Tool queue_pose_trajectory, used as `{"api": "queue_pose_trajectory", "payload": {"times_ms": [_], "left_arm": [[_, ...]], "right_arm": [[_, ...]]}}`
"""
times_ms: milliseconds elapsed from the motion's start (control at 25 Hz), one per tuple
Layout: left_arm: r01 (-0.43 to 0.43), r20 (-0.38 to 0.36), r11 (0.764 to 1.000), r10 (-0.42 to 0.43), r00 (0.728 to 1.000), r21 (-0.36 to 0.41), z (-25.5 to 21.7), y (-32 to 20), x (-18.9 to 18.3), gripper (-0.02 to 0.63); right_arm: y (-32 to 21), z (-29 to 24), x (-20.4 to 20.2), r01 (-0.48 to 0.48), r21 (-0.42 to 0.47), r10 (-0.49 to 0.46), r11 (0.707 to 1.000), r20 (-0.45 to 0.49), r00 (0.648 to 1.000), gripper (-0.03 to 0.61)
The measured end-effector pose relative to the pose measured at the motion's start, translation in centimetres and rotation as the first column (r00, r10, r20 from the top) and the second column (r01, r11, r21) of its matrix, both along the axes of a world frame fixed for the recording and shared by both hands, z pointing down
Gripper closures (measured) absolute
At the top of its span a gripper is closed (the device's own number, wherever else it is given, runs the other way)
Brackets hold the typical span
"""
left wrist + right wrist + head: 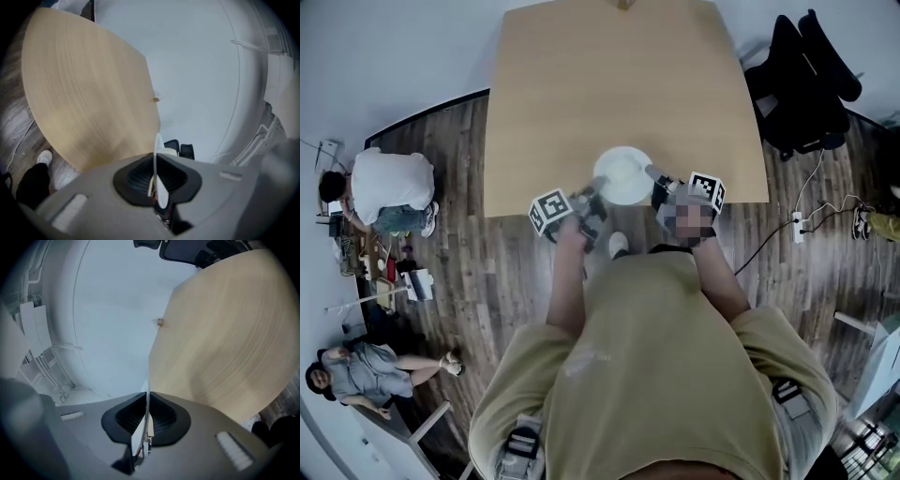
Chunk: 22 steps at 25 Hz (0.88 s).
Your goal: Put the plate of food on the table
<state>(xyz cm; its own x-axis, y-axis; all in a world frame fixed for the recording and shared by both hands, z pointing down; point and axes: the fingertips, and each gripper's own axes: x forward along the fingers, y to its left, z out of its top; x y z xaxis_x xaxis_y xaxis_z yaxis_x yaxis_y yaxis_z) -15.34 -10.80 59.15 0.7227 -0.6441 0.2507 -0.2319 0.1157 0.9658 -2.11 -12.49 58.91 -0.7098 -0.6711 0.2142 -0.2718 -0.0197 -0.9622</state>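
A white plate (622, 174) hangs at the near edge of the light wooden table (609, 84), held from both sides. My left gripper (592, 202) is shut on its left rim, my right gripper (658, 185) on its right rim. In the left gripper view the plate's rim (157, 173) shows edge-on, pinched between the dark pads. The right gripper view shows the same thin rim (143, 427) clamped between its pads. I cannot make out any food on the plate from here.
A black office chair (802, 80) stands at the table's right. Cables and a power strip (799, 226) lie on the wood floor to the right. Two people (386, 187) sit on the floor at the left, one lower down (356, 370).
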Motion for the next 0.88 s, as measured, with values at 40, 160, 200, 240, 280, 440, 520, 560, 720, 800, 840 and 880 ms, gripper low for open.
{"api": "queue_pose_trajectory", "payload": {"times_ms": [40,160,200,240,280,440,520,560,720,800,840,880], "left_arm": [[-0.008,0.0,1.0,0.008,1.0,0.001,0.3,-0.5,-0.5,0.607],[-0.031,-0.002,1.0,0.031,1.0,-0.003,1.2,-1.6,-1.3,0.607],[-0.041,0.0,0.999,0.041,0.999,-0.008,1.5,-1.7,-1.3,0.607],[-0.051,0.006,0.999,0.051,0.999,-0.012,1.9,-1.8,-1.2,0.607],[-0.061,0.015,0.998,0.061,0.998,-0.011,2.2,-2.0,-1.1,0.607],[-0.103,0.071,0.994,0.101,0.992,0.028,3.3,-3.6,-0.6,0.604],[-0.127,0.095,0.991,0.123,0.988,0.039,4.0,-4.6,-0.5,0.598],[-0.133,0.105,0.99,0.129,0.986,0.037,4.4,-5.3,-0.5,0.598],[-0.145,0.14,0.989,0.142,0.98,0.011,5.9,-7.6,-0.1,0.598],[-0.152,0.168,0.988,0.15,0.974,-0.001,6.5,-8.7,0.2,0.595],[-0.157,0.189,0.988,0.155,0.97,-0.004,6.8,-9.3,0.4,0.593],[-0.163,0.213,0.987,0.16,0.964,-0.003,7.1,-9.9,0.6,0.589]], "right_arm": [[-0.3,0.3,-0.5,-0.003,0.003,0.003,1.0,-0.007,1.0,0.555],[-0.9,1.1,-1.3,-0.017,-0.014,0.016,1.0,-0.003,1.0,0.555],[-0.9,1.5,-1.3,-0.019,-0.025,0.019,1.0,-0.008,1.0,0.555],[-1.0,2.0,-1.3,-0.018,-0.034,0.017,0.999,-0.019,1.0,0.555],[-1.1,2.6,-1.2,-0.014,-0.041,0.013,0.999,-0.032,0.999,0.554],[-2.5,4.4,-0.9,-0.004,-0.047,0.001,0.999,-0.064,0.998,0.549],[-3.4,5.4,-0.8,-0.001,-0.054,-0.003,0.999,-0.071,0.997,0.549],[-4.1,5.8,-0.8,0.003,-0.056,-0.008,0.998,-0.077,0.997,0.549],[-6.4,6.9,-0.6,0.029,-0.056,-0.036,0.998,-0.125,0.992,0.549],[-7.6,7.2,-0.3,0.042,-0.055,-0.05,0.998,-0.15,0.987,0.549],[-8.2,7.4,-0.2,0.05,-0.054,-0.058,0.997,-0.163,0.985,0.549],[-8.7,7.6,0.0,0.06,-0.054,-0.068,0.997,-0.176,0.982,0.548]]}}
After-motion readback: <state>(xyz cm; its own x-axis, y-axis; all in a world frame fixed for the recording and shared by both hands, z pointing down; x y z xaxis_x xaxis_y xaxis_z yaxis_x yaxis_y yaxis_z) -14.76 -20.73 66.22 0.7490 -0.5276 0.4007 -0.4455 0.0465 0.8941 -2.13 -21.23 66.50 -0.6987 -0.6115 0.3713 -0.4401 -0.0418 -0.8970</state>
